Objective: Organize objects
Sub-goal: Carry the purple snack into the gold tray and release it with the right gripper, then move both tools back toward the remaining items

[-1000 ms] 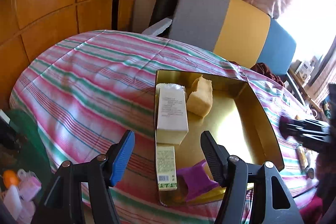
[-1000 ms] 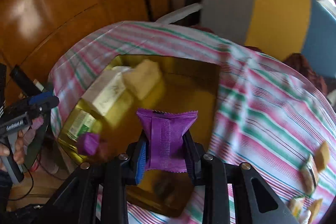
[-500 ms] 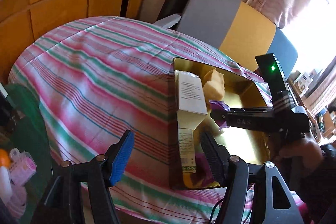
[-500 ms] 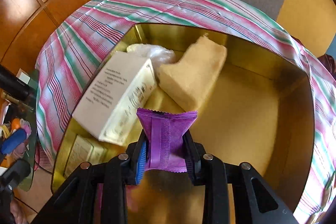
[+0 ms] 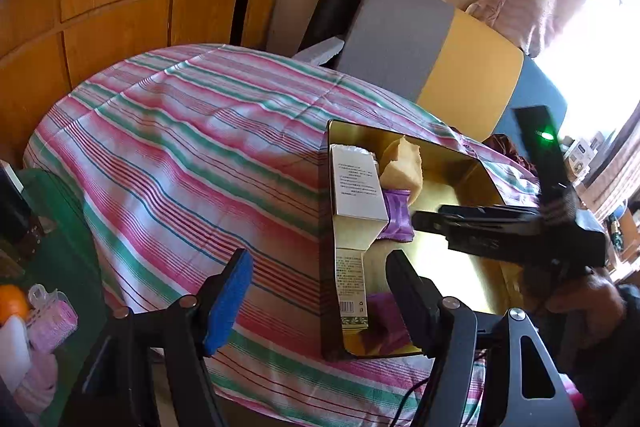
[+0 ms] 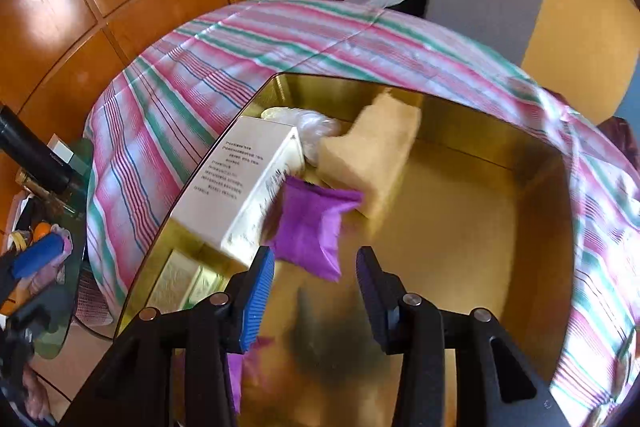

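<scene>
Purple sachet (image 6: 310, 225): soft, light, crinkly foil; best pinched across its flat middle. Lies in gold tray (image 6: 472, 227), just ahead of right gripper (image 6: 315, 281), touching white carton (image 6: 244, 183) and tan sponge block (image 6: 374, 151). Right gripper: wide open, empty. Left gripper (image 5: 318, 285): wide open, empty, over tray's near rim. Open floor rightward; walls confine.

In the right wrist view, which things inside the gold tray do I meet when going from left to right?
White box → purple packet → tan sponge-like block, all inside the gold tray.
</scene>
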Demonstrator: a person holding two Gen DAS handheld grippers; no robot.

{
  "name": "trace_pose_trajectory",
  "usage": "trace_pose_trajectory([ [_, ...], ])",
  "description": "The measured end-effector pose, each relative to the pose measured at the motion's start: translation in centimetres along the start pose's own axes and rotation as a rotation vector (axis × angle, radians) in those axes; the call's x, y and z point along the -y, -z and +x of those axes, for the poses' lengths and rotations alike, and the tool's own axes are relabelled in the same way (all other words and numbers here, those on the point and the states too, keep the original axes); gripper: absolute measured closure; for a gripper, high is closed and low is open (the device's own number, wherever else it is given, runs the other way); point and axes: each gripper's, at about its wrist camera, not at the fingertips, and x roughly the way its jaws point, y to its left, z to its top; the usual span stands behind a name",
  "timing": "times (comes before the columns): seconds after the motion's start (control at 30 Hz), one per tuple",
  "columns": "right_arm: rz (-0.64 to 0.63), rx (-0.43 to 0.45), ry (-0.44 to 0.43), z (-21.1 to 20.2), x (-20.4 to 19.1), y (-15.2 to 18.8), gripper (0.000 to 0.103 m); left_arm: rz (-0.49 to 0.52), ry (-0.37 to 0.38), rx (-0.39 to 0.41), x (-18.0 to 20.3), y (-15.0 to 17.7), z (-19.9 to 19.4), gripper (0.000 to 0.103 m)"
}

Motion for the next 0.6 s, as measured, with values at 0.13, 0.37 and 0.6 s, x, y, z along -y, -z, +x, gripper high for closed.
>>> trace_pose_trajectory([
  [0.13, -0.001, 0.033, 0.028, -2.9, 0.4, 2.4, 0.058, 0.039, -0.022, 0.020, 1.2, 0.1, -0.4, 0.033],
  [0.37, 0.011, 0.079, 0.071, -6.9, 1.9, 6.1, 0.053, 0.095, -0.022, 0.029, 3.5, 0.4, -1.0, 0.032],
  [0.6, 0.101, 0.137, 0.101, -9.8, 4.1, 9.0, 0.032, 0.176, -0.033, 0.041, 6.3, 1.0, -1.3, 0.027],
])
